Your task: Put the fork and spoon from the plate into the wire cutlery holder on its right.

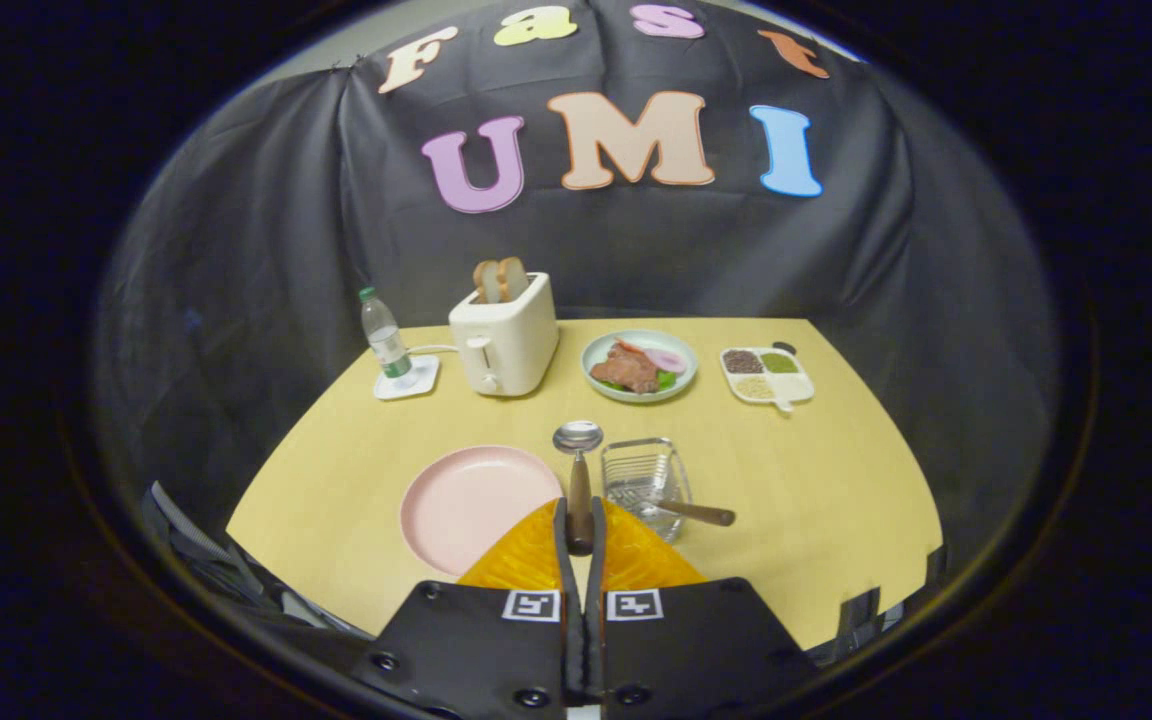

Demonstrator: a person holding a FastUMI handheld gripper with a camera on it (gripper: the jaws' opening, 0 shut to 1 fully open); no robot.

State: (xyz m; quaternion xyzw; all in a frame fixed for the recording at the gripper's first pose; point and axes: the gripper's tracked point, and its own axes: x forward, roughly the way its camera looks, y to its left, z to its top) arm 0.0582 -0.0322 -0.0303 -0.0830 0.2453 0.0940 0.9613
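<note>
My gripper (579,522) is shut on the spoon's brown handle. The spoon (577,440) points away from me, its metal bowl raised ahead of the fingers, between the plate and the holder. The pink plate (466,505) lies just left of the fingers with nothing on it. The wire cutlery holder (644,478) stands just right of the fingers. The fork (688,511) rests in it, tines down inside, with its brown handle sticking out over the right rim.
At the back of the yellow table (816,480) stand a water bottle (384,338) on a coaster, a white toaster (504,338) with bread, a plate of food (639,366) and a divided dish of grains (766,375).
</note>
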